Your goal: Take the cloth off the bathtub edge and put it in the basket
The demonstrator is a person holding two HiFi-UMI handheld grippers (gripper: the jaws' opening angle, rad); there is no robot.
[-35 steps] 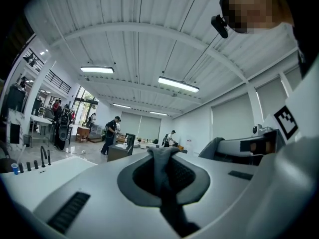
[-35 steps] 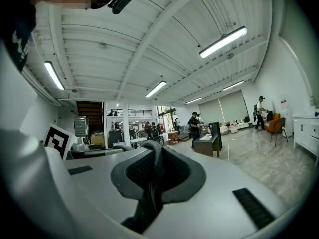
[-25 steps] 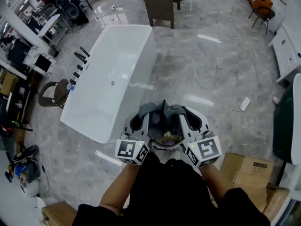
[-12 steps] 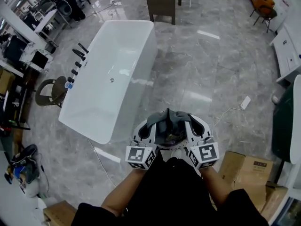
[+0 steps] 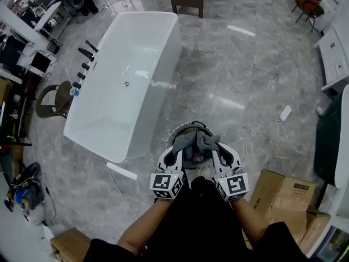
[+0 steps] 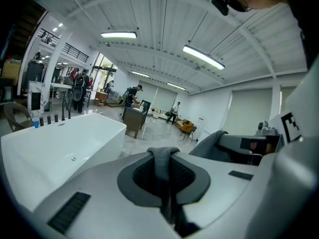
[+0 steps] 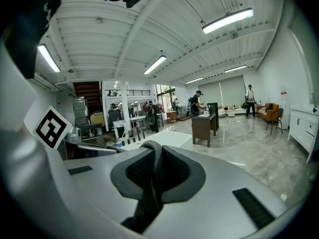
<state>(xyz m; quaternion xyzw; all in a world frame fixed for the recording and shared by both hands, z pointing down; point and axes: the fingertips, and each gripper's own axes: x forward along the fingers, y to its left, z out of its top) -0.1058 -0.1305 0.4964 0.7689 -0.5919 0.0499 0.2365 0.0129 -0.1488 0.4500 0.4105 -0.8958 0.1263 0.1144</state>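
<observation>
Polished grey marble floor [image 5: 245, 75] spreads under me, glossy with pale reflections. I hold two grippers side by side, close in front of my body. My left gripper [image 5: 181, 142] has its jaws pressed almost together on a fold of the cloth [image 5: 195, 142]. In the left gripper view the grey fabric [image 6: 162, 158] runs as a narrow strip between the dark ribbed pads of that gripper [image 6: 164, 156]. My right gripper [image 5: 210, 143] is clamped the same way, and in the right gripper view a rolled edge of the cloth [image 7: 152, 156] is pinched between the jaws of that gripper [image 7: 152, 168].

It is one cloth, soft, dark grey and bunched into loose folds, slung between the two tools. It hangs over the single basket [image 5: 189, 124], a round woven one on the floor whose rim curves out past the fabric. I cannot tell whether cloth and basket touch.

Off to my left stands the one bathtub [image 5: 175, 42], white, smooth and rectangular with rounded corners, well apart from the cloth. A row of dark fittings [image 5: 84, 64] lines its far rim. One brown cardboard box [image 5: 283, 192] sits by my right arm.
</observation>
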